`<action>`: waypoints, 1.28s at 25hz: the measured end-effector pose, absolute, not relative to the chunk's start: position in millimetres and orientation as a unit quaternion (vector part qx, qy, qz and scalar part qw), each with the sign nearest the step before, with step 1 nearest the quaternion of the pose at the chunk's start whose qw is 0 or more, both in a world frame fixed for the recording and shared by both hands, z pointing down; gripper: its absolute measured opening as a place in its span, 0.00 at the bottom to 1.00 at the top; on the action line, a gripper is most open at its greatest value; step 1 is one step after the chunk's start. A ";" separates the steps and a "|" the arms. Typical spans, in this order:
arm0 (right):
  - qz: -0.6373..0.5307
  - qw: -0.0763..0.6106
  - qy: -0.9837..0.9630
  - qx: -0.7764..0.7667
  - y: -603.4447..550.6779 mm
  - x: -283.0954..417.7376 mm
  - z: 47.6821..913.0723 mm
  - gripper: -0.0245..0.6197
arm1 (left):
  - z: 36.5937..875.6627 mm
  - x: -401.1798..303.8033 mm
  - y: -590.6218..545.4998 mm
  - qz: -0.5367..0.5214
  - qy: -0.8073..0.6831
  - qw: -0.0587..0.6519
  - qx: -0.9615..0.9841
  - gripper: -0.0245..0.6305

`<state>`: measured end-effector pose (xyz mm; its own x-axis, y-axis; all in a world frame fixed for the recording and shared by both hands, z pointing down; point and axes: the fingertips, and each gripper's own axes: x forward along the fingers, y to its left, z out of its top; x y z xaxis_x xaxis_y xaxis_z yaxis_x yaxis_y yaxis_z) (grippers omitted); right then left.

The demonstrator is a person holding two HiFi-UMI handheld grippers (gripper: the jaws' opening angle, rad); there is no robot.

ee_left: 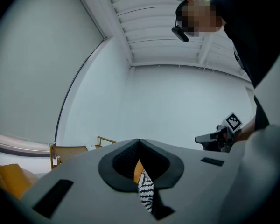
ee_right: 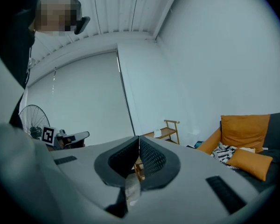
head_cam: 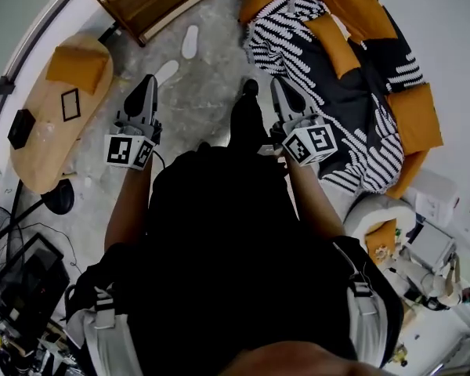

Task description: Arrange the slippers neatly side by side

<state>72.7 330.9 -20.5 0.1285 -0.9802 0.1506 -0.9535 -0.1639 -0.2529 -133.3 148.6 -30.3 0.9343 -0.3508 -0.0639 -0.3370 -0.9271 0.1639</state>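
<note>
White near slipper [head_cam: 166,72] lies on the grey floor [head_cam: 211,92] at 2 o'clock from the left gripper [head_cam: 146,84]. The far slipper [head_cam: 190,41] lies apart from it, at 1 o'clock. The right gripper [head_cam: 280,86] is at 3 o'clock.

Left gripper view: jaws pressed together, holding nothing.

Right gripper view: jaws likewise closed and empty.

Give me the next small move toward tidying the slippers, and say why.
Probably lower the left hand-held gripper toward the nearer slipper, opening its jaws on the way. That slipper and the farther slipper lie apart on the floor, not lined up. This gripper and the right hand-held gripper are both shut, empty and pointing level rather than down.
</note>
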 end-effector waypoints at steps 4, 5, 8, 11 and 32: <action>-0.151 0.054 0.649 -0.744 305.5 121.3 -10.5 0.09 | -18.3 -119.7 131.7 -0.035 -0.215 0.069 0.974 0.06; -0.157 0.054 0.657 -0.735 294.2 130.4 -7.1 0.09 | -13.9 -117.4 124.3 -0.031 -0.233 0.073 0.969 0.06; -0.167 0.048 0.691 -0.701 249.2 159.4 -0.7 0.09 | -6.9 -103.0 95.6 -0.025 -0.289 0.085 0.953 0.06; -0.172 0.045 0.718 -0.673 203.8 191.9 -1.8 0.09 | -13.0 -76.6 69.7 -0.025 -0.319 0.079 0.944 0.06; -0.195 0.033 0.810 -0.553 2.2 347.0 33.0 0.09 | -14.7 22.8 -19.1 0.008 -0.522 0.091 0.848 0.06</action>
